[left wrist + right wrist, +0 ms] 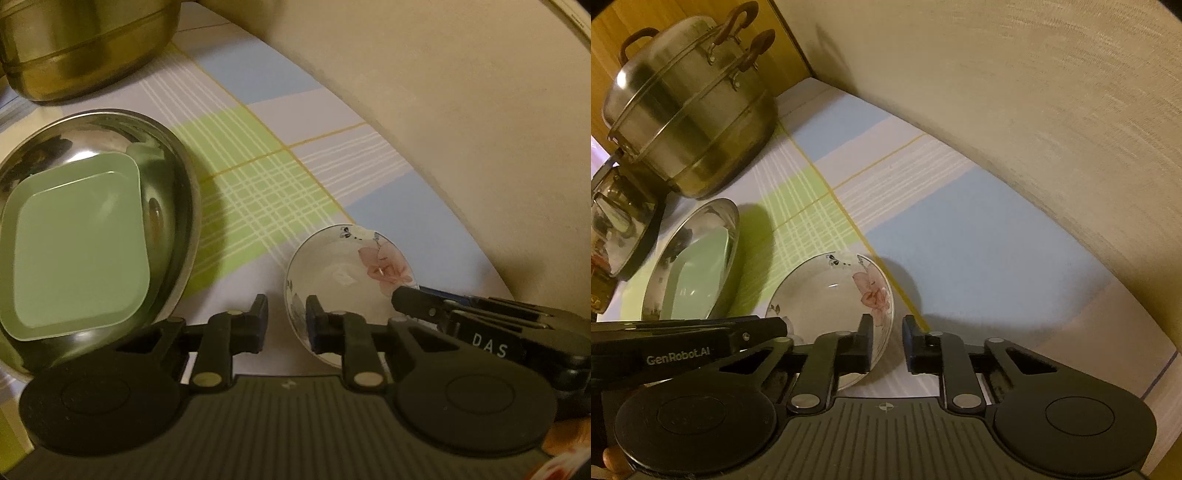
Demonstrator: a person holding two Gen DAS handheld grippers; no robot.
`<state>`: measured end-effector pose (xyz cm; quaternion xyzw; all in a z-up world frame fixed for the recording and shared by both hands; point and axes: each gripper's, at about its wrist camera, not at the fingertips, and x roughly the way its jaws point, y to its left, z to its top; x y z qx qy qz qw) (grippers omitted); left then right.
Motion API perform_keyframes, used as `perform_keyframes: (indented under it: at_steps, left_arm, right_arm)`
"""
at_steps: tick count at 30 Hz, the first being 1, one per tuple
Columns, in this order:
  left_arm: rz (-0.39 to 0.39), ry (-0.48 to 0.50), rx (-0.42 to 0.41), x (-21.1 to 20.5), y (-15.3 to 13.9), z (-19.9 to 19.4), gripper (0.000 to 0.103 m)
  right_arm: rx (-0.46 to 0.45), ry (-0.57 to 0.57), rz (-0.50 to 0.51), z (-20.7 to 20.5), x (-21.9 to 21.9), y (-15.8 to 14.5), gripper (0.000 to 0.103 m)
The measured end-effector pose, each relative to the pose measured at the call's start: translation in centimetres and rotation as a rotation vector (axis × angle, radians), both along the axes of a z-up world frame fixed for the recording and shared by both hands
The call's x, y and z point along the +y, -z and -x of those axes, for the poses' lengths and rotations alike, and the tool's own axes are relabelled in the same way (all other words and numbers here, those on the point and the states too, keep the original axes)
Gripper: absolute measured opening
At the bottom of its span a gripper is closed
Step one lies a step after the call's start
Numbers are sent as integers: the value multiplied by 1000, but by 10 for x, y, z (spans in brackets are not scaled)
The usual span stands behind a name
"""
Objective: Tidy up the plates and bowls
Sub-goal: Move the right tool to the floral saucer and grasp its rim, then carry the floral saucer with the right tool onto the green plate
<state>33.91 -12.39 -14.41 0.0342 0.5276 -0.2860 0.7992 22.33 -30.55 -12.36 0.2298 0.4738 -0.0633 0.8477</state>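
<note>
Checked tablecloth (960, 236) in pale blue, green and white covers the work surface, which runs up against a plain beige wall (1015, 110); a stacked steel steamer pot (687, 110) stands at the far corner. Small floral bowl (343, 273) sits on the cloth, with a steel bowl (177, 206) just beside it holding a green square dish (77, 251). Left gripper (287, 317) straddles the near-left rim of the floral bowl, one finger inside, one outside. Right gripper (888, 339) straddles the opposite rim the same way. Both pairs of jaws are drawn narrow, yet a gap shows beside the rim in each view; I cannot tell whether the pads actually press the porcelain. Judged step: two-handed pickup of the floral bowl, at the clamp stage, bowl not yet lifted. Next move calls for a firm pinch on both sides, then a level, synchronised lift, likely toward nesting with the other dishes. Risk: uneven pull tips the bowl.
</note>
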Motion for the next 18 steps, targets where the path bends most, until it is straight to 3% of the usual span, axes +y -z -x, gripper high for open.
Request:
perform_keyframes:
  at_steps: [5, 18]
  left_arm:
    - [11, -5, 17, -4, 6, -1, 9]
    - [33, -31, -13, 1, -9, 8, 8]
  right_arm:
    - [-6, -7, -2, -2, 0, 2, 6]
    - [-20, -27, 8, -3, 1, -11, 6]
